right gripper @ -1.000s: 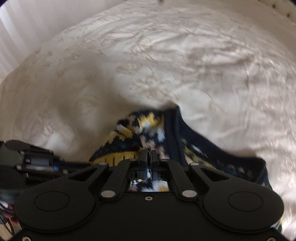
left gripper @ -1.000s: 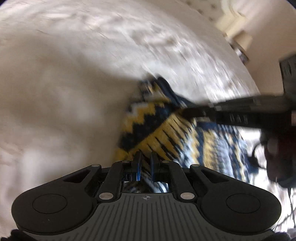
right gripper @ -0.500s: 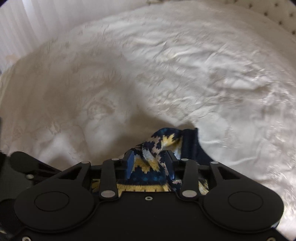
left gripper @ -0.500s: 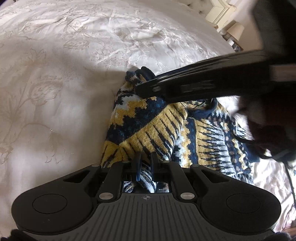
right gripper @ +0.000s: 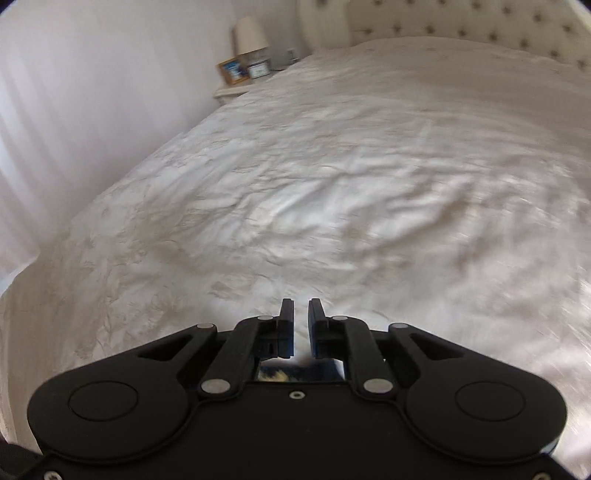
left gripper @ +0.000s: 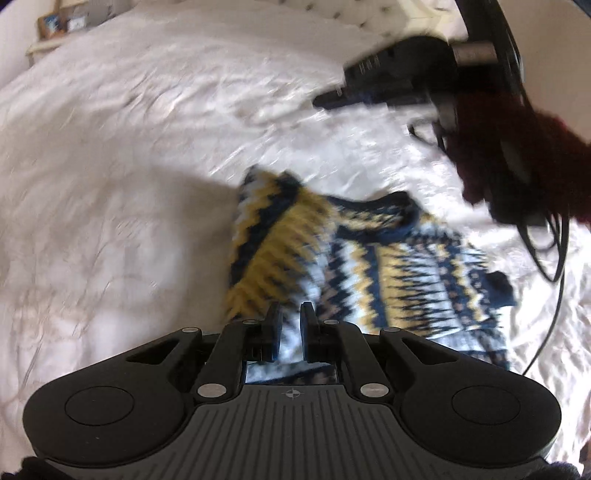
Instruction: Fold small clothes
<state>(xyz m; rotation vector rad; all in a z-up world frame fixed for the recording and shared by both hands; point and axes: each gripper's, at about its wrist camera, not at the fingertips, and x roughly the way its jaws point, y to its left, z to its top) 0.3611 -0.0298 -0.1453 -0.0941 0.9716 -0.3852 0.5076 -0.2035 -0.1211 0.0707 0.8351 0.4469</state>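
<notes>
A small knitted sweater [left gripper: 369,266] in navy, yellow and white zigzags lies on the white bedspread [left gripper: 110,184], its left side folded over the body. My left gripper [left gripper: 290,317] is over its near edge, jaws a narrow gap apart; cloth shows between and below them, and I cannot tell if they pinch it. My right gripper [left gripper: 332,99] is raised above the far side of the sweater in the left wrist view. In the right wrist view the right gripper [right gripper: 301,314] is nearly shut and empty over bare bedspread [right gripper: 332,184]; a bit of sweater shows under its body.
A tufted headboard [right gripper: 461,26] stands at the far end of the bed. A nightstand with a lamp [right gripper: 251,35] and a picture frame [right gripper: 232,70] is at the far left by the wall. A black cable [left gripper: 550,258] hangs at the right.
My right gripper has let go of the sweater's edge, closed to a narrow gap and lifted away toward the headboard. The left side of the sweater now lies folded over the body.
</notes>
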